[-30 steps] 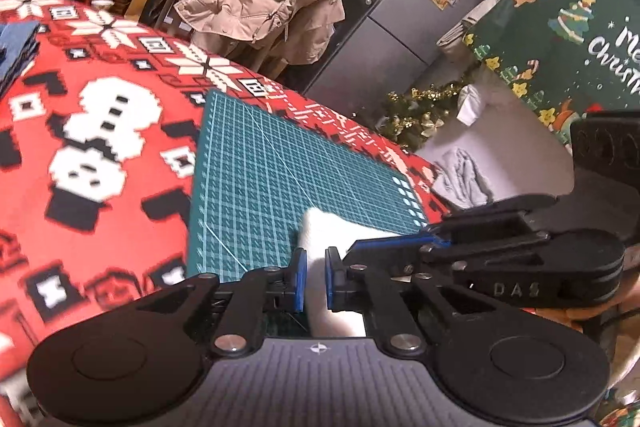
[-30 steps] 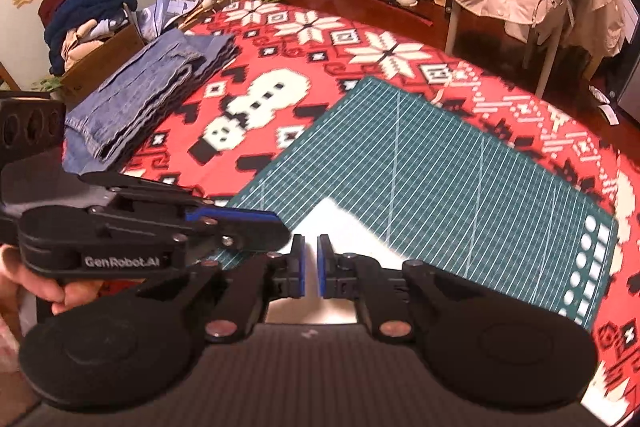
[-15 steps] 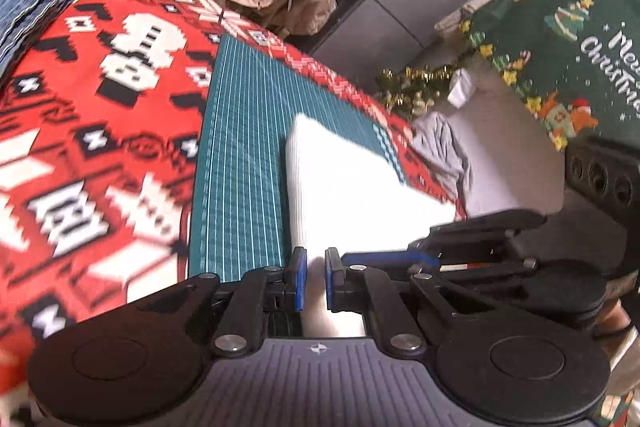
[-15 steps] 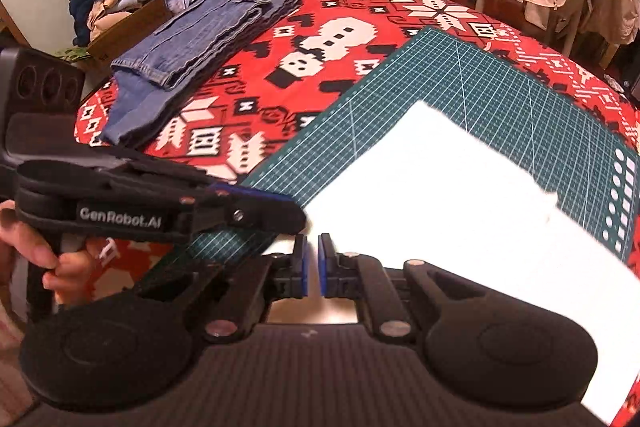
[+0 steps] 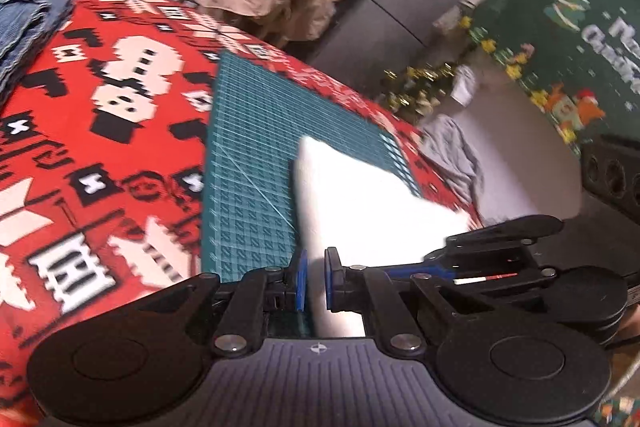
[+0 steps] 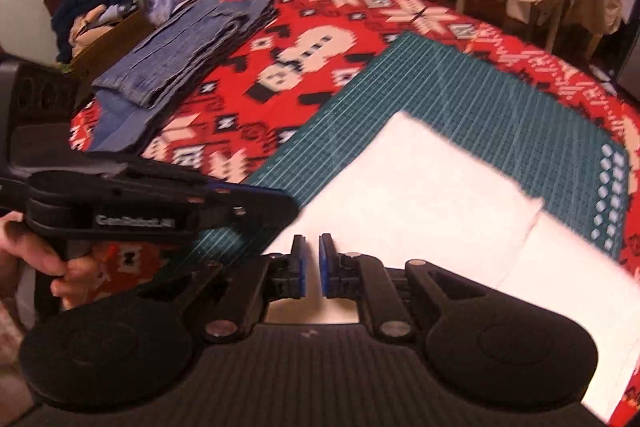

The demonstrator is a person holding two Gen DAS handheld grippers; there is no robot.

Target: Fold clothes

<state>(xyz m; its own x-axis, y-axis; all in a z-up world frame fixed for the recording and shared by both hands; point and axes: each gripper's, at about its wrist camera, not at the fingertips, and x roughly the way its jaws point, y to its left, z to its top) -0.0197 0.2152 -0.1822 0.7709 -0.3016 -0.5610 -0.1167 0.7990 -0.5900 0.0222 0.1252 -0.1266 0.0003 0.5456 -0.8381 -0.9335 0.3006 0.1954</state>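
Since a second ago, far more of the white cloth (image 6: 420, 195) has spread into sight across the green cutting mat (image 6: 480, 99). Both the left gripper (image 5: 312, 281) and right gripper (image 6: 310, 265) pinch its near edge, fingers nearly together. Folded jeans (image 6: 192, 43) lie well apart on the red patterned tablecloth (image 6: 320, 11).

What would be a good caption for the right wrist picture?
Right hand-held gripper pinching a white cloth on a green cutting mat, folded jeans lying beyond.
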